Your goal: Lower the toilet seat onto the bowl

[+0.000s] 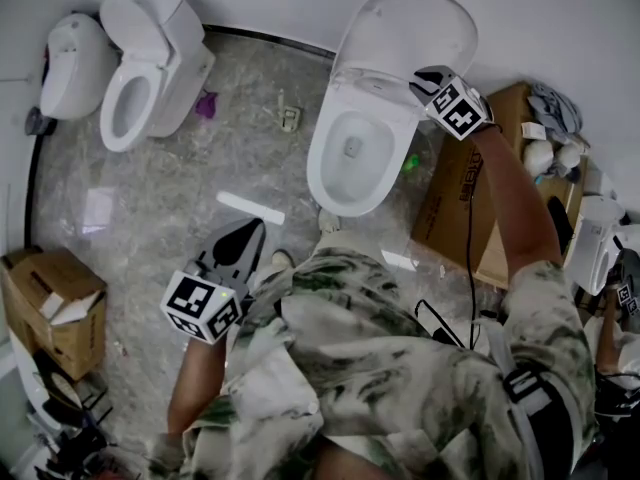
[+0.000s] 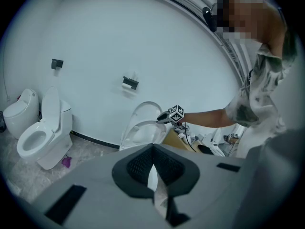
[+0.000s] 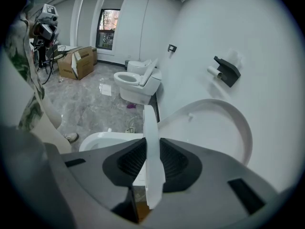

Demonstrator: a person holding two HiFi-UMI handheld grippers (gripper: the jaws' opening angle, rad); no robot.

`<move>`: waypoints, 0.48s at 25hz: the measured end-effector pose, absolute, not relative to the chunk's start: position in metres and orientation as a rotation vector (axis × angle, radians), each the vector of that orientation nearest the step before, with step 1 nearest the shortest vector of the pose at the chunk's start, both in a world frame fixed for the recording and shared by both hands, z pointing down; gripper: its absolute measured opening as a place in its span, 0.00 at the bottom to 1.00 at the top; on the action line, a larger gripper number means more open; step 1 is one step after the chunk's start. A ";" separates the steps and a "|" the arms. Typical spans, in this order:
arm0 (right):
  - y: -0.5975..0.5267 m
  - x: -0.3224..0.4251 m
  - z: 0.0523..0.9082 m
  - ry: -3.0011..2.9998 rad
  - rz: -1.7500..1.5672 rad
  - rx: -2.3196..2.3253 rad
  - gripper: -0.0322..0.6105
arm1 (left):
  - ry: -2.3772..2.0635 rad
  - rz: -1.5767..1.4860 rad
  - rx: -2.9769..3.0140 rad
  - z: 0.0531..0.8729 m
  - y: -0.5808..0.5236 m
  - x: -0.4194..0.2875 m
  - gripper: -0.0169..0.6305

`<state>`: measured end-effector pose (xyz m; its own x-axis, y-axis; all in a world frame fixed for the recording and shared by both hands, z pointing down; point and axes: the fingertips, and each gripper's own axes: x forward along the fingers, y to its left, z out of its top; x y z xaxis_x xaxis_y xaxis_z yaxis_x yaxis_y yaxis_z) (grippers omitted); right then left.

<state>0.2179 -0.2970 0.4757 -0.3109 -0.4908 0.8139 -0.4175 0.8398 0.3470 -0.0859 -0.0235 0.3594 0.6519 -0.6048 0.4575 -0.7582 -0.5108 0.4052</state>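
Observation:
The white toilet bowl (image 1: 350, 168) stands against the wall with its lid (image 1: 410, 28) upright. The toilet seat (image 1: 372, 96) is tilted forward off the lid, partway between lid and bowl. My right gripper (image 1: 420, 86) is shut on the seat's right edge; in the right gripper view the seat edge (image 3: 150, 123) runs between the pads of that gripper (image 3: 151, 147), with the lid (image 3: 219, 128) behind and the bowl (image 3: 102, 140) below. My left gripper (image 1: 250, 230) hangs low over the floor, shut and holding nothing; seen from it (image 2: 152, 149), the seat (image 2: 143, 130) lies ahead.
A second toilet (image 1: 140, 78) and another white fixture (image 1: 75, 63) stand at the far left. A flat cardboard box (image 1: 465, 198) leans right of the bowl, another box (image 1: 50, 303) sits lower left. A purple scrap (image 1: 205, 103) lies on the marble floor.

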 end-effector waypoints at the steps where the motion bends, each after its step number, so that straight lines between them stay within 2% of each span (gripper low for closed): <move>1: -0.294 0.217 0.477 -1.941 -0.084 0.672 0.22 | -1.051 0.346 2.286 0.360 -0.022 -0.087 0.06; 12: -0.269 0.206 0.484 -1.922 -0.080 0.657 0.22 | -1.024 0.346 2.290 0.364 -0.006 -0.100 0.06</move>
